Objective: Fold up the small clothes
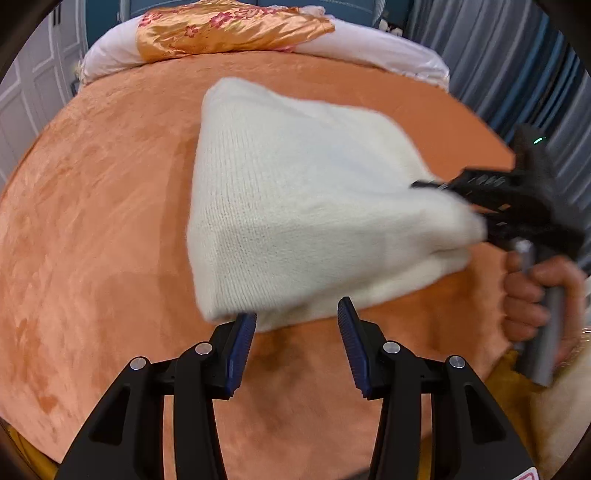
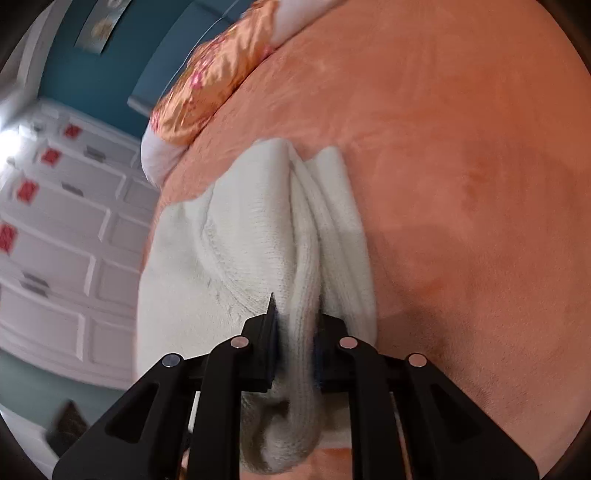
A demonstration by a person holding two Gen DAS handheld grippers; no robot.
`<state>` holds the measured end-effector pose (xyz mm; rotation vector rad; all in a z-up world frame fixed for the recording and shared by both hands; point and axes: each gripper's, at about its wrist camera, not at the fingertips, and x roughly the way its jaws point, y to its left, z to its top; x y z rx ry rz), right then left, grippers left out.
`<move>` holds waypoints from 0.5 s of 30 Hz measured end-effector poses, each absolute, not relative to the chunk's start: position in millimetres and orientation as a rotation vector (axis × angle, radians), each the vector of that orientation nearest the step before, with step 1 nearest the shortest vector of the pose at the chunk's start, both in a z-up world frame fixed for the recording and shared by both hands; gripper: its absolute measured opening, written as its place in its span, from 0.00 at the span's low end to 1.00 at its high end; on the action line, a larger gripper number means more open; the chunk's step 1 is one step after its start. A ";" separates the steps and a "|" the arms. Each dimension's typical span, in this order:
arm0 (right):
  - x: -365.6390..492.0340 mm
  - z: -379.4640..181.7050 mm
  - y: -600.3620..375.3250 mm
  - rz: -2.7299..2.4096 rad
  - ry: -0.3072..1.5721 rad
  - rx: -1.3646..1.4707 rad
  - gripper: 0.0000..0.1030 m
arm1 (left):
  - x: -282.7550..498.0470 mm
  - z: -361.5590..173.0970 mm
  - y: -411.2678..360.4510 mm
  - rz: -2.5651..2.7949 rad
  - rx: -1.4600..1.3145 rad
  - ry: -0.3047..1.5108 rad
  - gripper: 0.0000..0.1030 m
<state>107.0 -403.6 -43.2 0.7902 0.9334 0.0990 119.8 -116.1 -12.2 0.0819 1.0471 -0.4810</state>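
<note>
right wrist view: right hand-held gripper (image 2: 295, 332) clamps a fold of white knit garment (image 2: 229, 258) above orange bed (image 2: 461, 166); left hand-held gripper (image 1: 297, 314) gapes empty.

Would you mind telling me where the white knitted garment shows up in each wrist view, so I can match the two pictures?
Left wrist view: the white knitted garment fills the centre, ahead of the open left gripper, its right corner clamped by the right gripper.
Right wrist view: it runs from centre to lower centre, bunched between the right gripper's fingers.
Shared landmark: the orange floral pillow at top centre of the left view, upper left of the right view.
</note>
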 end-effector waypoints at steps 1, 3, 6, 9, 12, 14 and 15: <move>108.7 -38.4 -404.3 0.108 0.931 0.785 0.14 | 117.6 -2.6 -108.5 -0.490 0.045 1.040 0.44; 106.4 -31.5 -409.2 0.126 0.928 0.764 0.15 | 116.3 13.7 -92.3 -0.493 -0.045 1.012 0.44; 93.8 -16.9 -413.1 0.093 0.918 0.675 0.19 | 119.5 33.4 -83.7 -0.486 -0.123 0.965 0.44; 67.8 -0.3 -410.4 0.111 0.849 0.684 0.31 | 130.7 34.2 -89.0 -0.466 -0.115 0.966 0.50; 58.5 9.5 -400.1 0.191 0.860 0.676 0.45 | 144.2 13.4 -99.1 -0.435 -0.095 1.033 0.50; 59.3 3.4 -389.0 0.219 0.906 0.635 0.50 | 146.8 3.2 -102.1 -0.420 -0.103 1.059 0.50; 60.9 -0.9 -381.5 0.220 0.930 0.585 0.51 | 144.5 1.7 -104.0 -0.405 -0.090 1.055 0.50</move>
